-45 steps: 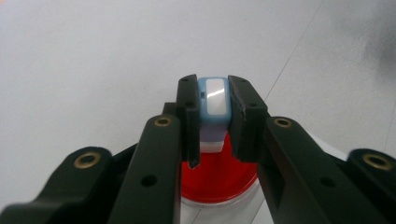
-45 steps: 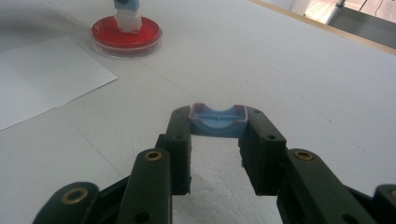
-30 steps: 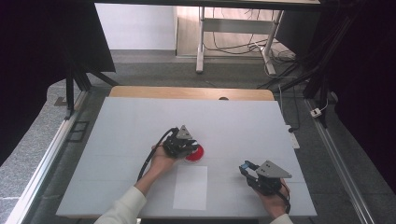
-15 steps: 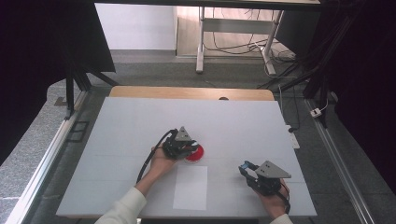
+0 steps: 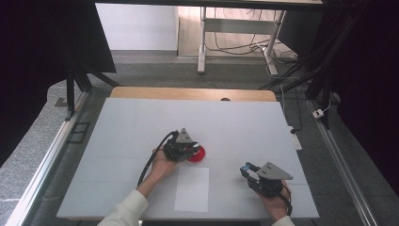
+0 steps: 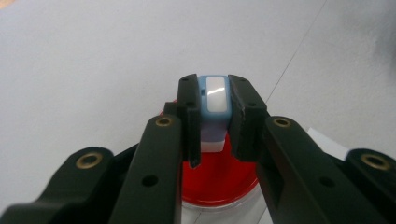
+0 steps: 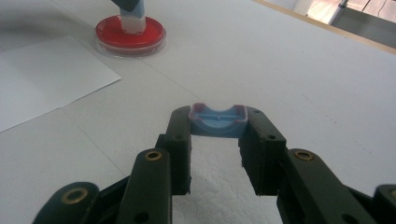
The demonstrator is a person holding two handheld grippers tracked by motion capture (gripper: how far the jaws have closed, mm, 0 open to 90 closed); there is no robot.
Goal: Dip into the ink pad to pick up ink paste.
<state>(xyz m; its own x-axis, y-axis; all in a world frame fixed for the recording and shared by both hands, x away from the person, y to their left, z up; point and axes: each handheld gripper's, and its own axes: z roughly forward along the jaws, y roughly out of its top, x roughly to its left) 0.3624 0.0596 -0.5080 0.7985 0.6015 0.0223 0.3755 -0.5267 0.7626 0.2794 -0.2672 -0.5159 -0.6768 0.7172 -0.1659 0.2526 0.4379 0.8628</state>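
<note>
Left hand-held gripper (image 6: 212, 116) clamped on blue stamp (image 6: 214, 100) over red dish (image 5: 195, 154); right hand-held gripper (image 7: 217, 128) clamped on blue cap (image 7: 217, 120).

Tool (image 6: 214, 105) clamped on a blue stamp (image 6: 214, 100), one black jaw tight against each side. Stamp upright, glossy white panel on its face, pale lower end down in a red dish (image 6: 217, 179). Dish on the white counter (image 6: 93, 70), directly beneath the jaws. Corner of a white sheet (image 6: 329, 145) at right, near the dish.
</note>
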